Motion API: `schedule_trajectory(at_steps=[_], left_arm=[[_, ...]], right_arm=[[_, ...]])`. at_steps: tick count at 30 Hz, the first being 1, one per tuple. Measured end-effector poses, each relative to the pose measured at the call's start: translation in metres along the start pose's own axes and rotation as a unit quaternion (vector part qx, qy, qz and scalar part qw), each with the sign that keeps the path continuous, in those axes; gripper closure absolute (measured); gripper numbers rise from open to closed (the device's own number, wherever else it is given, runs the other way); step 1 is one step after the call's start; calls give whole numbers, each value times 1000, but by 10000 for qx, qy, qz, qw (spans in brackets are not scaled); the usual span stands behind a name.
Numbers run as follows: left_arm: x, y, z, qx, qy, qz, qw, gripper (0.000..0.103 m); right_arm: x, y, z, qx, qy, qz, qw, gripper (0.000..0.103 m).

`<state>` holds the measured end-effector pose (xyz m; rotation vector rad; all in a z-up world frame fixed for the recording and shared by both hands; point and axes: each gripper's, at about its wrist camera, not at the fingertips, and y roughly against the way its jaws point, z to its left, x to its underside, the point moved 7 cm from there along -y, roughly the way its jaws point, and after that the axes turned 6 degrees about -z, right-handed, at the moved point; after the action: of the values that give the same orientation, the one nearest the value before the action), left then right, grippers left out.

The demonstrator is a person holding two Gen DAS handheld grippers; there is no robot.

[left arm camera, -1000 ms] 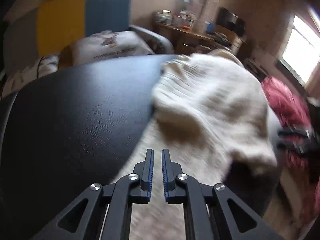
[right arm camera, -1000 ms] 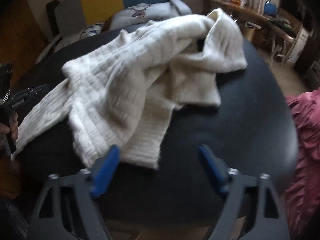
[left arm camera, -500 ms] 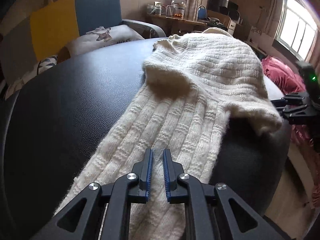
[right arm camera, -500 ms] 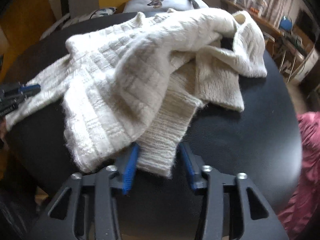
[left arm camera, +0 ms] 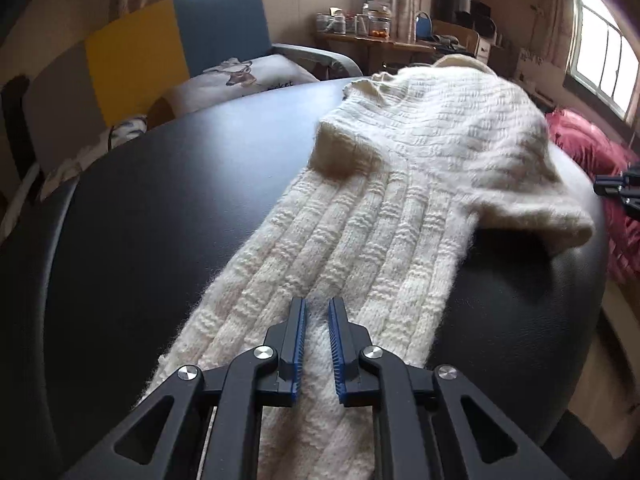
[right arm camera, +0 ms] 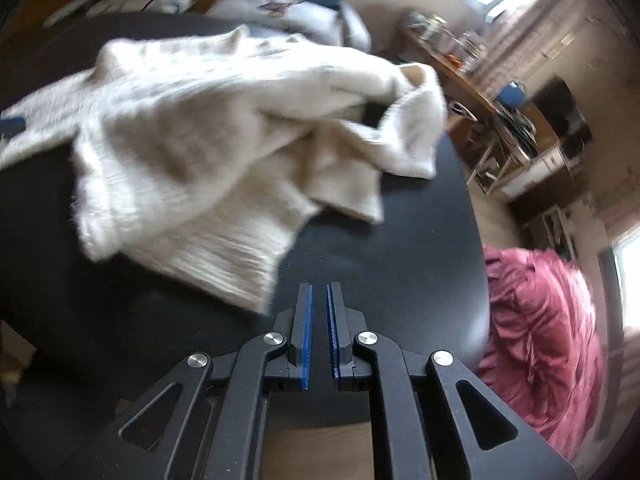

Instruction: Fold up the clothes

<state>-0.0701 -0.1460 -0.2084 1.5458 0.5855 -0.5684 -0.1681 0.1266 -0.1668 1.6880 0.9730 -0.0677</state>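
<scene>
Cream knit sweater point(left arm camera: 420, 184) lies crumpled on the black round table point(left arm camera: 180, 208), one sleeve stretched out long toward the left gripper point(left arm camera: 317, 312). That gripper's jaws are opening, narrow gap, sleeve knit below them (contact unclear). Right gripper point(right arm camera: 317, 300) is closed on nothing, over bare table just beside the blurred sweater hem.

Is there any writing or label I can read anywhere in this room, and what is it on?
Cushion on the armchair: a printed line of script under its picture, too small and blurred to read.
Jars on the far desk: any labels are too small to read.
Nothing else bears readable text.
</scene>
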Motion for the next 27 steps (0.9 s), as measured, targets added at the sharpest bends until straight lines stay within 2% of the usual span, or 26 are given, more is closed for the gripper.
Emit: schedule_trajectory(at_steps=[4,7,9,13,16,21,25,27], left_arm=[[-9,51,40,241,640,-312,9972,90],[-2,89,81,111,742,-300,9967,86],[16,106,109,-190,570,-93,9981,86],[67,126,138,-178,667,535,9962,82],[93,134,138,91,807,691,9943,81],[108,124,118,452,939,710,9920,77],[106,113,106,263,693,595,9955,69],[105,111,99,-91,365,410,9985,69]], right_arm=[[3,8,-7,-17,-274,-79,9996,95],[1,16,-8,-519,-843,-382,9943,93],[-6,23,2,-905,-1111,-543,9882,86],[-18,30,40,-1263,-951,-646,9853,58],[-25,29,75,-1450,-699,-567,9853,56],[-36,34,127,-1727,-364,-519,9829,56],[-45,41,154,-1840,-77,-558,9813,56],[-48,43,163,-1888,-21,-558,9804,55]])
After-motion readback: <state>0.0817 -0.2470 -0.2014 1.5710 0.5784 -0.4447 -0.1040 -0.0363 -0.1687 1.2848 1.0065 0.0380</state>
